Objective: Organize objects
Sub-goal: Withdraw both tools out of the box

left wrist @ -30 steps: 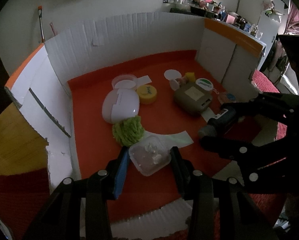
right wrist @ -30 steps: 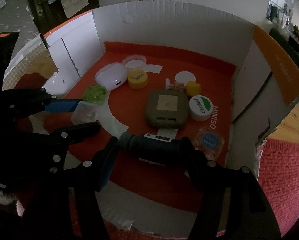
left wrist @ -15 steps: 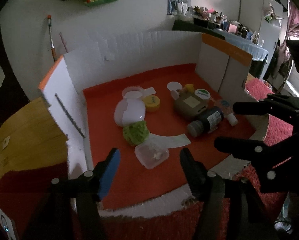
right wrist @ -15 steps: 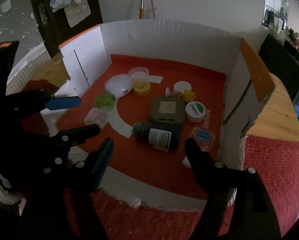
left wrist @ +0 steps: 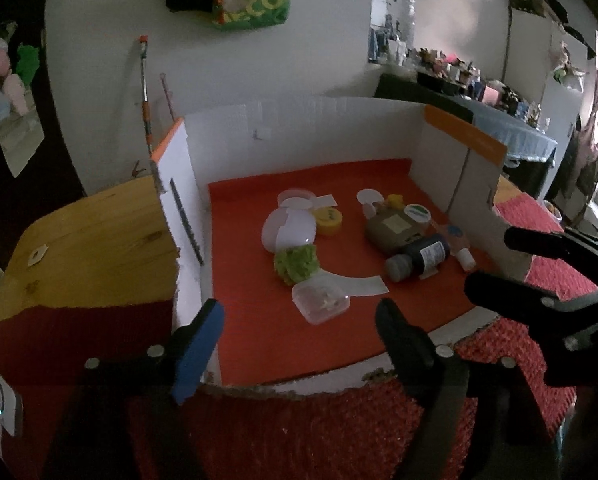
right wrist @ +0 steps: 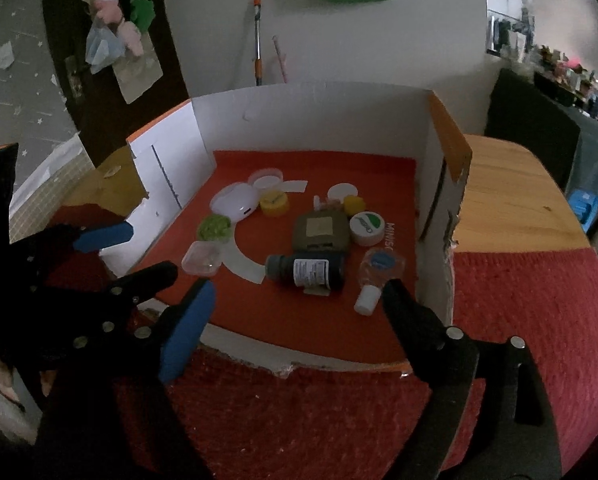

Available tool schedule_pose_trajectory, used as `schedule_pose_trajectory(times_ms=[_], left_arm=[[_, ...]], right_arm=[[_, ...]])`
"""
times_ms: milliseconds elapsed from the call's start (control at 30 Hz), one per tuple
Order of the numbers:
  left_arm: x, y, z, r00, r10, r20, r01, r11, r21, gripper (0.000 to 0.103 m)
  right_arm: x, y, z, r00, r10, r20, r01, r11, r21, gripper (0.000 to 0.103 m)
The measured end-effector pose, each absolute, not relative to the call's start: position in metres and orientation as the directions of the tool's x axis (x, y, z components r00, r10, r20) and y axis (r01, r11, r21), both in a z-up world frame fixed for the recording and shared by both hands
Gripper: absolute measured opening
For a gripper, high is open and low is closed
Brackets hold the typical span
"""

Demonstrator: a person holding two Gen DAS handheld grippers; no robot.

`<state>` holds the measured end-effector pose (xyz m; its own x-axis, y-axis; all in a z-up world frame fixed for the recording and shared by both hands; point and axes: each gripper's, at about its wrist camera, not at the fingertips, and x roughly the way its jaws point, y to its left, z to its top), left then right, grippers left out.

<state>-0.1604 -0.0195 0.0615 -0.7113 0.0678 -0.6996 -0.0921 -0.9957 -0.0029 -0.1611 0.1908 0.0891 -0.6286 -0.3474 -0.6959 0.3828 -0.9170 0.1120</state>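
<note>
Released a second ago, the dark, white-labelled bottle lies sideways.

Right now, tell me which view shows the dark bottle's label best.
The right wrist view: the dark bottle lies side-on with its white label facing the camera. In the left wrist view the bottle lies cap-first, its label foreshortened.

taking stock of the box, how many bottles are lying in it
2: a dark bottle on its side mid-front, and a small clear bottle with a white cap right beside it. Others may be hidden behind the case.

Orange-red box floor (white walls), dark bottle.
</note>
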Motion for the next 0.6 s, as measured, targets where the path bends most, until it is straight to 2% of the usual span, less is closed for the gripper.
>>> schedule_pose_trajectory(times_ms=[100, 267, 400, 467, 600], left_arm=[[-0.154, -0.018, 0.061, -0.727, 0.046, -0.685, -0.075, -0.997, 0.013, 0.082], [-0.145, -0.016, 0.060, -0.743, 0.025, -0.669, -0.060, -0.998, 0.029, 0.089], [-0.139, -0.013, 0.058, -0.751, 0.007, -0.660, -0.056, -0.997, 0.053, 0.089], [-0.137, -0.011, 0.057, -0.750, 0.009, -0.662, -0.059, -0.997, 0.054, 0.094], [-0.133, -0.012, 0.055, -0.755, 0.001, -0.656, -0.052, -0.997, 0.058, 0.096]], right_arm=[[-0.155, 0.189, 0.088, -0.648, -0.333, -0.685, 0.379, -0.921, 0.089, 0.094], [-0.149, 0.189, 0.087, -0.670, -0.323, -0.669, 0.368, -0.927, 0.078, 0.095], [-0.144, 0.192, 0.087, -0.698, -0.301, -0.650, 0.345, -0.936, 0.063, 0.100], [-0.142, 0.192, 0.086, -0.703, -0.296, -0.647, 0.341, -0.938, 0.059, 0.102], [-0.140, 0.193, 0.082, -0.704, -0.296, -0.645, 0.336, -0.940, 0.065, 0.103]])
